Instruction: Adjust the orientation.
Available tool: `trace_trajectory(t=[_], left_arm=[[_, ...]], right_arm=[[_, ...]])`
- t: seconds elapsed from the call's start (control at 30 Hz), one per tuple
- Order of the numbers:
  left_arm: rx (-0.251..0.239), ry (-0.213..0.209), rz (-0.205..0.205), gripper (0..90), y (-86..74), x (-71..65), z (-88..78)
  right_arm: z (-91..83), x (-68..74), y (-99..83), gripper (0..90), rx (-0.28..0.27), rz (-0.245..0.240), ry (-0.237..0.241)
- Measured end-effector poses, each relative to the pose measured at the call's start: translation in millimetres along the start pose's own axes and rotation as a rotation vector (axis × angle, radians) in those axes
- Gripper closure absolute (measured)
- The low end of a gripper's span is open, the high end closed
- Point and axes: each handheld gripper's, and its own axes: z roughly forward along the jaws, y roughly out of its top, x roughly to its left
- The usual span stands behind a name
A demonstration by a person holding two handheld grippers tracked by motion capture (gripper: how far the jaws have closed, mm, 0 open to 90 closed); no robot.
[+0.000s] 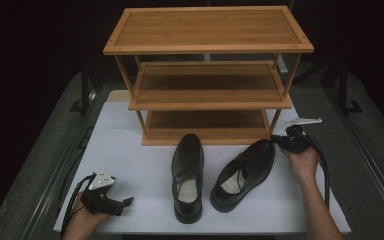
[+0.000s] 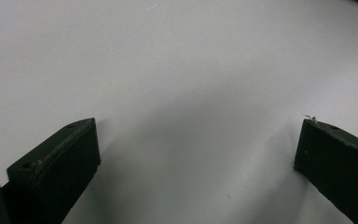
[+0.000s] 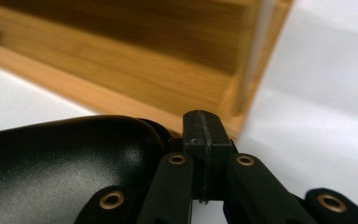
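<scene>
black glossy shoes point(image 1: 188, 176), tan wooden rack point(image 1: 207, 30), white tabletop point(image 1: 130, 150)

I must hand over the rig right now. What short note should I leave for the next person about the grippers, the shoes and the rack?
Left gripper: open, holding nothing, low over the white table at its near left corner.
Right gripper: fingers closed together, at the toe end of the right shoe; whether they pinch it or only touch it cannot be told.
Left shoe: on the table, toe toward the wooden rack, untouched.
Done: nothing is on the rack; all three shelves are bare.
Left, likely: both shoes still to be placed on a shelf, if that is the job.
</scene>
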Motion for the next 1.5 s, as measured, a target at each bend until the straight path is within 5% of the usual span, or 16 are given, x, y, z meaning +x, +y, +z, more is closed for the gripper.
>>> trace_trajectory(t=[0.2, 0.43, 1.0, 1.23, 1.5], left_arm=[[0.0, 0.0, 0.0, 0.0, 0.0, 0.0, 0.0], [-0.001, -0.001, 0.0, 0.0, -0.2, 0.0, -0.1], [0.001, 0.0, 0.0, 0.0, -0.1, -0.1, -0.2], [0.001, 0.0, 0.0, 0.0, -0.1, -0.1, -0.2], [0.001, -0.001, -0.001, 0.0, -0.1, 0.0, 0.0]], right_arm=[[2.1, 17.9, -0.1, 89.8, 0.016, -0.047, 0.031], [-12.6, 20.2, -8.8, 89.8, 0.008, -0.057, 0.015], [-75.6, 69.1, -84.6, 89.7, -0.029, -0.107, 0.115], [-76.0, 85.0, -98.8, 89.7, -0.004, -0.138, 0.138], [-62.1, 84.1, -96.4, 89.7, 0.025, -0.135, 0.147]])
